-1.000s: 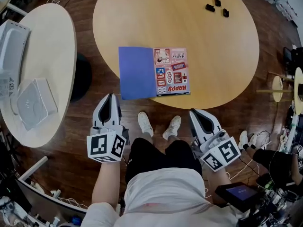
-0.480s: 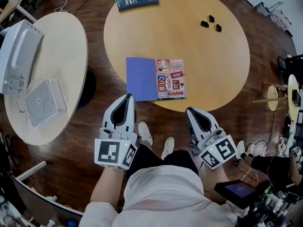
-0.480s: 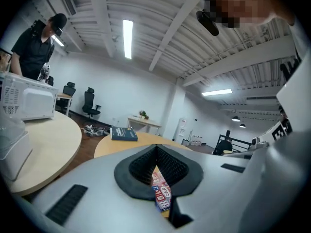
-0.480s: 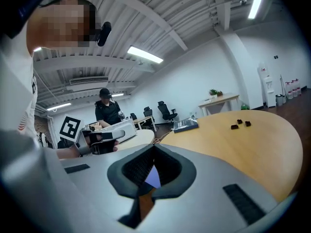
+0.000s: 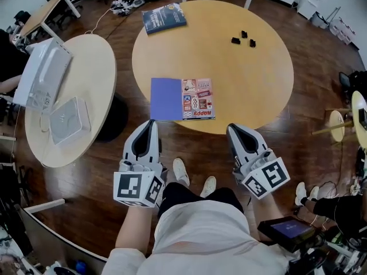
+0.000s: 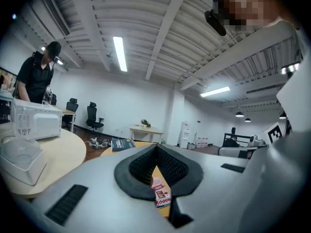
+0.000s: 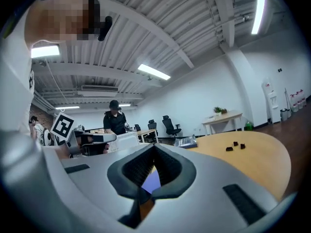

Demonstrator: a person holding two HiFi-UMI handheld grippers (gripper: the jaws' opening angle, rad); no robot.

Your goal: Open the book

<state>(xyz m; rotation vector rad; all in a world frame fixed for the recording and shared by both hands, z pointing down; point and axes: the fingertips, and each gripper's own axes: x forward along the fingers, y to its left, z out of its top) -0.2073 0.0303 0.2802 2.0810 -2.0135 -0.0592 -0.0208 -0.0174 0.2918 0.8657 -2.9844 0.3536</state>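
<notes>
The book (image 5: 182,98) lies open near the front edge of the round wooden table (image 5: 252,85), with a plain blue page on the left and a colourful sticker page on the right. Both grippers hang in front of the table, short of its edge and apart from the book. My left gripper (image 5: 151,122) points at the blue page, its jaws shut on nothing. My right gripper (image 5: 231,128) is also shut and holds nothing. The left gripper view shows the sticker page (image 6: 161,194) in the gap behind the jaw tips (image 6: 156,148). The right gripper view shows blue page (image 7: 152,181) behind its tips (image 7: 154,148).
A closed dark book (image 5: 164,17) and three small black pieces (image 5: 243,38) lie on the table's far side. A second round table (image 5: 92,67) at the left carries white appliances (image 5: 41,73). White shoes (image 5: 182,169) stand on the wood floor; a tablet (image 5: 285,229) is at lower right.
The head view has pulled back and up, so the table and book look smaller and farther. Both grippers stayed shut in front of the table edge. The book lies open as before.
</notes>
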